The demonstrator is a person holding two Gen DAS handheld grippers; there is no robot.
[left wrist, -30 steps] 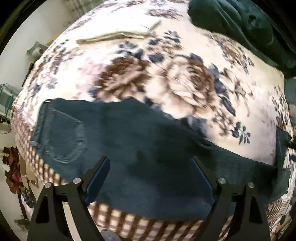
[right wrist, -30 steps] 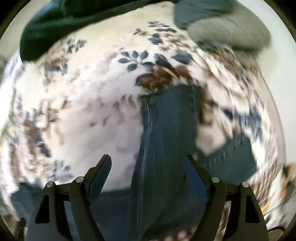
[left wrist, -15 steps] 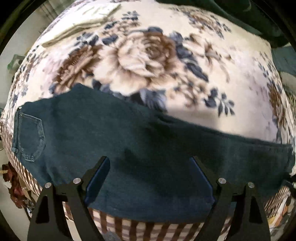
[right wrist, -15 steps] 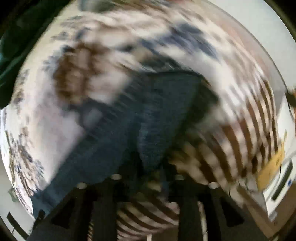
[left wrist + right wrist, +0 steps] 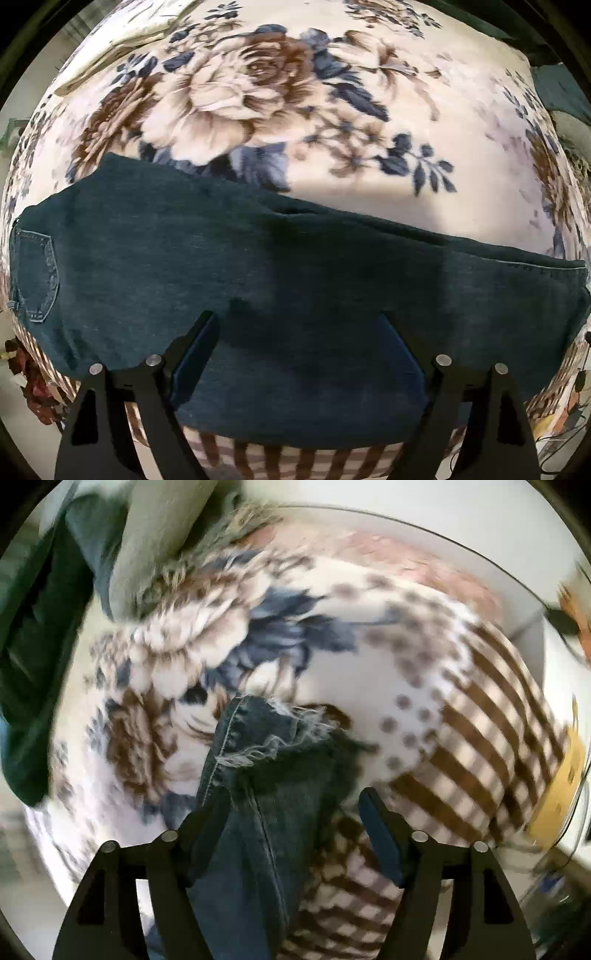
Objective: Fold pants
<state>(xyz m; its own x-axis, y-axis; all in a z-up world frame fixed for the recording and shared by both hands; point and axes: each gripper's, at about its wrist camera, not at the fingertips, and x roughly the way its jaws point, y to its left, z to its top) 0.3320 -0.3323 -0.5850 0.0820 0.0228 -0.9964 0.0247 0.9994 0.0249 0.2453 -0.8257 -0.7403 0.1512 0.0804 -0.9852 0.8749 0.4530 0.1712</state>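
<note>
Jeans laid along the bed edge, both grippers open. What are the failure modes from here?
1. The jeans lie along the bed's near edge, over the striped border; a loose pull may drag them off.
2. The right gripper is open around the frayed hem; it might pinch only one layer, or blanket too.
3. The left gripper hovers open mid-leg, so the fold could land uneven.

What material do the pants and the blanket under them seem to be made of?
Pants: likely dark blue denim, matte, with pale seam stitching, a stitched back pocket, and a frayed hem. Blanket: probably soft fleece or plush; its floral print looks fuzzy, not crisp.
</note>
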